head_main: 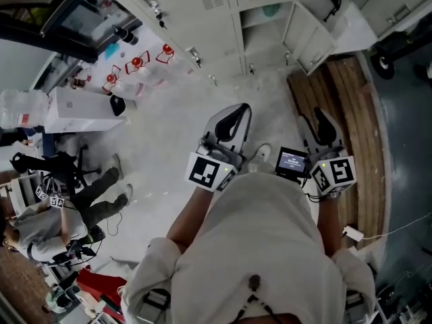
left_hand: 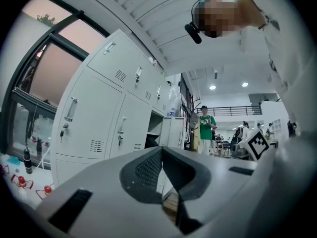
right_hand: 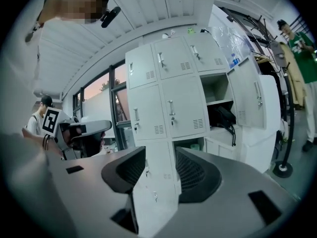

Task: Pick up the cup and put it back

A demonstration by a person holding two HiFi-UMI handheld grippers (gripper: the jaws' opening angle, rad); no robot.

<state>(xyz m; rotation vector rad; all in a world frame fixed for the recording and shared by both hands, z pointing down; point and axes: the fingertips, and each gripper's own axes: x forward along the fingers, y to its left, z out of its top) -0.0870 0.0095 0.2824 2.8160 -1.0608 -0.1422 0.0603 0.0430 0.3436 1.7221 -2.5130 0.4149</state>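
One green cup (head_main: 271,9) sits top centre in the locker (head_main: 266,44), ahead of our open, empty right hand-held gripper (head_main: 322,120); left hand-held gripper (head_main: 234,115) closed.

A large lab or workshop hall, seen from its locker corner.

A bank of pale grey metal lockers (right_hand: 168,108) with vents, handles and keys, some doors open, stands beside a tall dark-framed window (left_hand: 44,78). Clear containers with red tops (head_main: 138,63) sit on the pale floor (head_main: 169,154), next to a brown wooden plank platform (head_main: 351,133). Farther off the hall opens up, with round ceiling lights (left_hand: 212,87), a dark upper-level railing (left_hand: 233,110) and a standing person in a green shirt (left_hand: 205,128).
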